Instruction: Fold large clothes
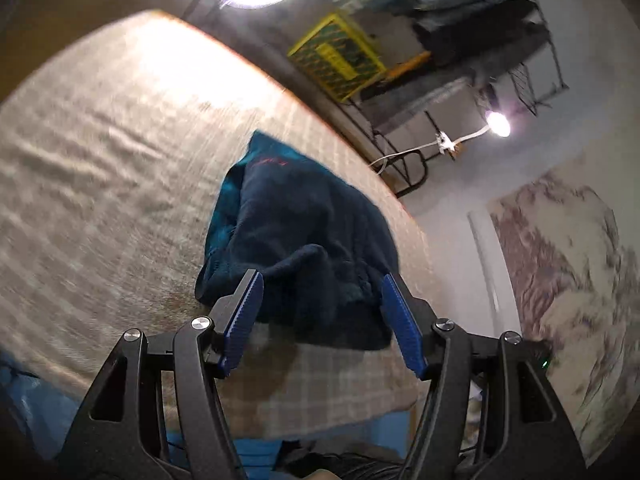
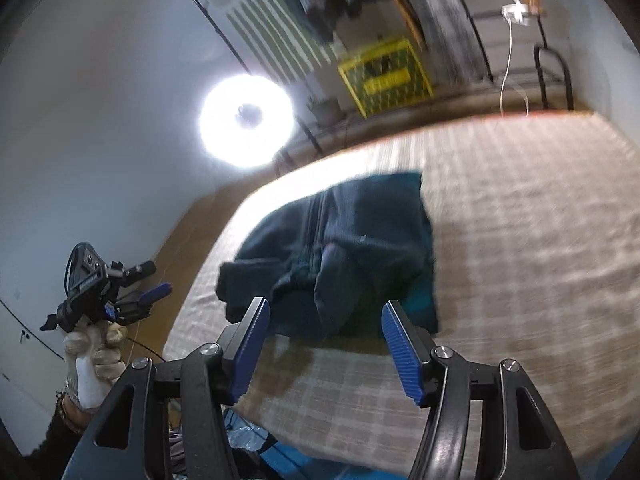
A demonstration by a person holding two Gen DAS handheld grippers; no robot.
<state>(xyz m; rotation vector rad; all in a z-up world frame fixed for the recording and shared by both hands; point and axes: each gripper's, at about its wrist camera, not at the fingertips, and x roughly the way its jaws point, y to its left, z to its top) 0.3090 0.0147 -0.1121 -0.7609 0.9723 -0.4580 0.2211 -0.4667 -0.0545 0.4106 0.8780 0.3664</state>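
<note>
A dark navy garment (image 1: 304, 240) lies bunched in a rough fold on the plaid beige tablecloth (image 1: 100, 184), with a teal lining showing at its edge. My left gripper (image 1: 322, 280) hovers just short of the garment's near edge, its blue pads (image 1: 244, 320) spread apart and touching nothing. The right wrist view shows the same garment (image 2: 340, 248) with its zipper running up the middle. My right gripper (image 2: 326, 304) stands open in front of it, nothing between its pads. A gloved hand (image 2: 96, 356) holds the left gripper (image 2: 154, 280) off the table's left side.
A bright ring light (image 2: 246, 126) stands beyond the table's far edge. A yellow crate (image 2: 384, 76) and a metal rack with dark clothes (image 1: 480, 32) sit behind it. A bare bulb (image 1: 498, 124) glows at the right. The table's near edge (image 2: 360, 436) is close below the grippers.
</note>
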